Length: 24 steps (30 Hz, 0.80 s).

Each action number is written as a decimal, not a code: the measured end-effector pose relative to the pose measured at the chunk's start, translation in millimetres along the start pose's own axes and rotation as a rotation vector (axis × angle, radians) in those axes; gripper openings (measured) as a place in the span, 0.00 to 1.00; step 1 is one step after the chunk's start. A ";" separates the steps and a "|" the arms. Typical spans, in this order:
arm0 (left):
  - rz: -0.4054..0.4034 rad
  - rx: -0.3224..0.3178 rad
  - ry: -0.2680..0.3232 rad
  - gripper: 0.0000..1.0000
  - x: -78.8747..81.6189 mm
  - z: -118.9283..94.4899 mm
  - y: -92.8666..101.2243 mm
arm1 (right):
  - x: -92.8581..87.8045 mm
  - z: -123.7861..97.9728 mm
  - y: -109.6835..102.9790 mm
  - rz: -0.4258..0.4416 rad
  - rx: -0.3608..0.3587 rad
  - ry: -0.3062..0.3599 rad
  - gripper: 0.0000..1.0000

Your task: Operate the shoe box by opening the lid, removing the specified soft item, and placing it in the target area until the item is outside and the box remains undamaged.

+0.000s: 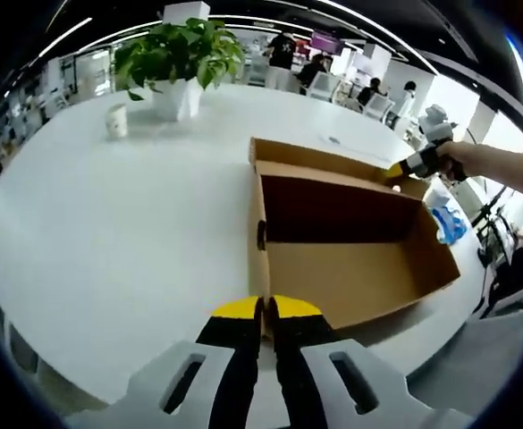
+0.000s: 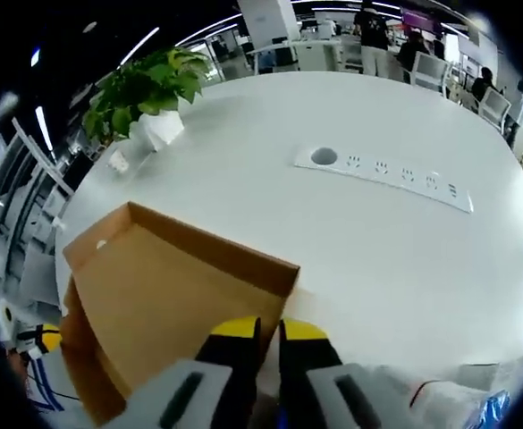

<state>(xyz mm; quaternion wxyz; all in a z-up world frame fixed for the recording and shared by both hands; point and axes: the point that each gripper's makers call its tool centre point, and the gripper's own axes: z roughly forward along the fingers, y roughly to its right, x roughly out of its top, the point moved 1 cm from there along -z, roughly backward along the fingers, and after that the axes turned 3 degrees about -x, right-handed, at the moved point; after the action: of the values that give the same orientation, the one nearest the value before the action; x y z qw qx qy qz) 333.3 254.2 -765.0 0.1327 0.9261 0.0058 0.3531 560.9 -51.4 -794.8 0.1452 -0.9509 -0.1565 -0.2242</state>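
Observation:
An open brown cardboard shoe box (image 1: 350,277) lies on the white table (image 1: 136,232), and its inside looks bare. My left gripper (image 1: 266,308) is shut on the near corner of the box wall. The lid (image 1: 333,161) stands raised at the far side. My right gripper (image 1: 402,168), held by a person's hand, pinches the lid's far right corner. In the right gripper view the lid (image 2: 163,304) is a brown panel, and the right gripper (image 2: 268,332) is shut on its edge. A blue and white soft package (image 1: 449,223) lies on the table beside the box.
A potted plant (image 1: 179,63) and a paper cup (image 1: 116,121) stand at the far left of the table. A white power strip (image 2: 382,174) is set into the tabletop. The table edge runs close under the box. Chairs and people are beyond.

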 end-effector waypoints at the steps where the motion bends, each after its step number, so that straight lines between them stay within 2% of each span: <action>1: -0.002 -0.001 0.002 0.02 -0.1 0.0 0.1 | 0.2 -0.4 -0.2 -0.002 0.000 0.002 0.03; 5: -0.012 -0.003 0.011 0.02 -0.8 -0.8 2.1 | 4.4 -0.6 0.2 -0.035 -0.015 0.012 0.03; 19: -0.032 -0.008 0.024 0.01 -0.3 0.1 -0.1 | 16.7 -21.2 -9.6 -0.036 -0.002 0.090 0.01; 24: -0.041 -0.012 0.027 0.01 -0.2 0.6 -1.2 | 26.8 -28.4 -12.1 -0.037 0.004 0.132 0.00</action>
<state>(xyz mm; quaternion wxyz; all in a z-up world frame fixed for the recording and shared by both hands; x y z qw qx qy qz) 333.6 255.2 -765.9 0.1453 0.9201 0.0246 0.3628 568.6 -44.0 -755.3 0.1530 -0.9306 -0.1646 -0.2889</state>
